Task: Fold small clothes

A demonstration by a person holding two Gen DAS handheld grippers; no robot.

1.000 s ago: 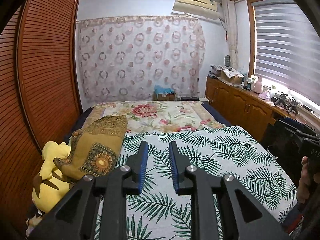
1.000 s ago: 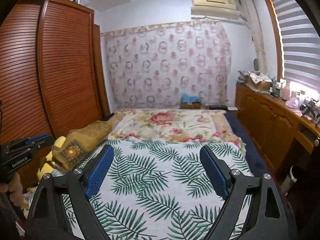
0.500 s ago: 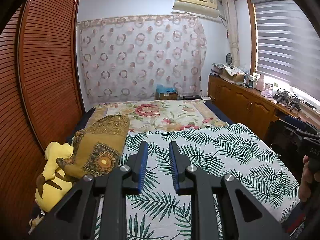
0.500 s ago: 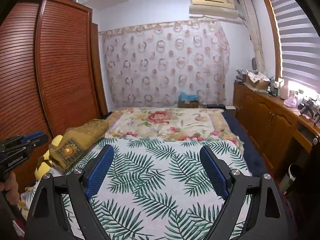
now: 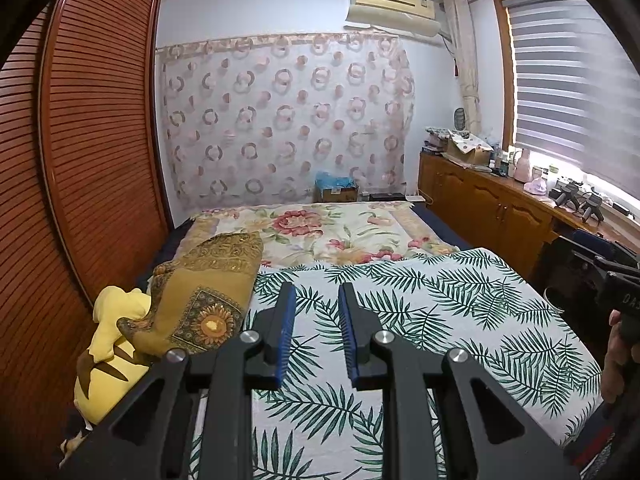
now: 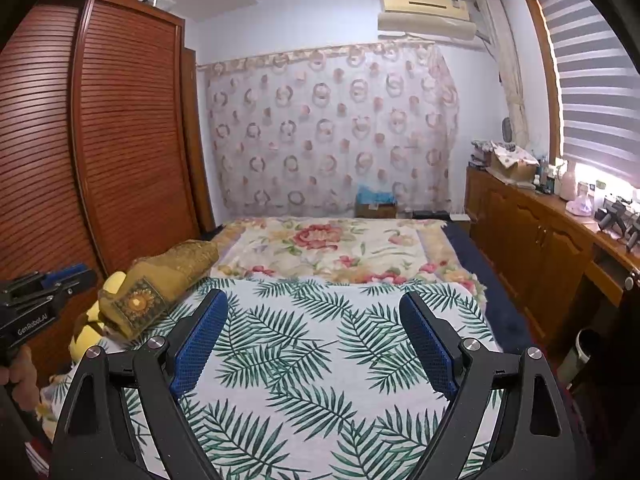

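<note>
No small garment shows in either view. A white sheet with a green palm-leaf print [image 5: 440,312] covers the near half of a bed, and both grippers hover over it. My left gripper [image 5: 317,292] has its blue pads a narrow gap apart with nothing between them. My right gripper [image 6: 313,296] stands wide open over the same sheet [image 6: 312,364], also holding nothing. The left gripper [image 6: 48,280] shows at the left edge of the right wrist view. The right gripper [image 5: 608,268] shows at the right edge of the left wrist view.
A floral blanket [image 5: 328,232] covers the far half of the bed. A mustard patterned pillow [image 5: 208,292] and a yellow plush toy [image 5: 108,344] lie at the left edge, against the slatted wardrobe [image 5: 92,160]. A wooden cabinet [image 6: 532,240] with clutter on top runs along the right.
</note>
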